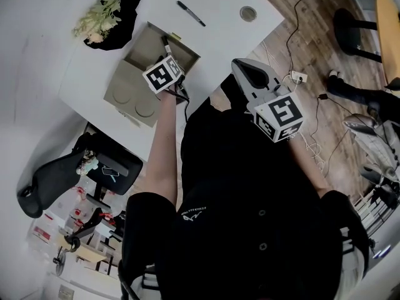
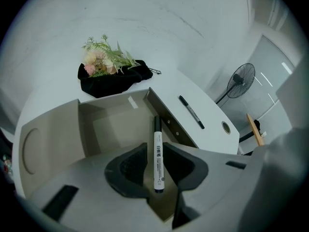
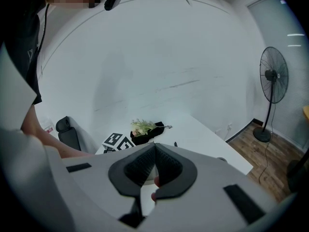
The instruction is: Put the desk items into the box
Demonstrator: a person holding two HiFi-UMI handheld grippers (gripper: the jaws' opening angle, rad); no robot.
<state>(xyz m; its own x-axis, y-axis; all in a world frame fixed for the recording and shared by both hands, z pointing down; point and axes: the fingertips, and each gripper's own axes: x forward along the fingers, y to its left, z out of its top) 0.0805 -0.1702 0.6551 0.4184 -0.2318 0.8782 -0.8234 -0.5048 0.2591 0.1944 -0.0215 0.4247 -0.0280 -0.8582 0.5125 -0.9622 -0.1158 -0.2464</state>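
- The left gripper (image 2: 155, 152) hangs over the open box (image 2: 108, 124), its jaws closed on a white marker (image 2: 157, 144). The marker's long axis runs straight out along the jaws, black cap end forward and over the box's inside, close to the right-hand wall.
- The box sits on the white tabletop (image 2: 212, 112) directly below the marker, so the drop appears to need only the jaws parting. Since the marker lies lengthwise, it should fall flat inside, provided its tip stays short of that wall.
- A black pen (image 2: 191, 111) lies on the tabletop just beyond the box's right wall, apart from it. Its long axis slants away to the right, and it is likely the next item to collect. The left gripper is far nearer to it.
- The right gripper (image 3: 153, 153) is held up near the person's body, well back from the box. Its jaws are pressed together and grip nothing. A pinkish shape behind them is possibly a fingertip, though the view is too tight to say.
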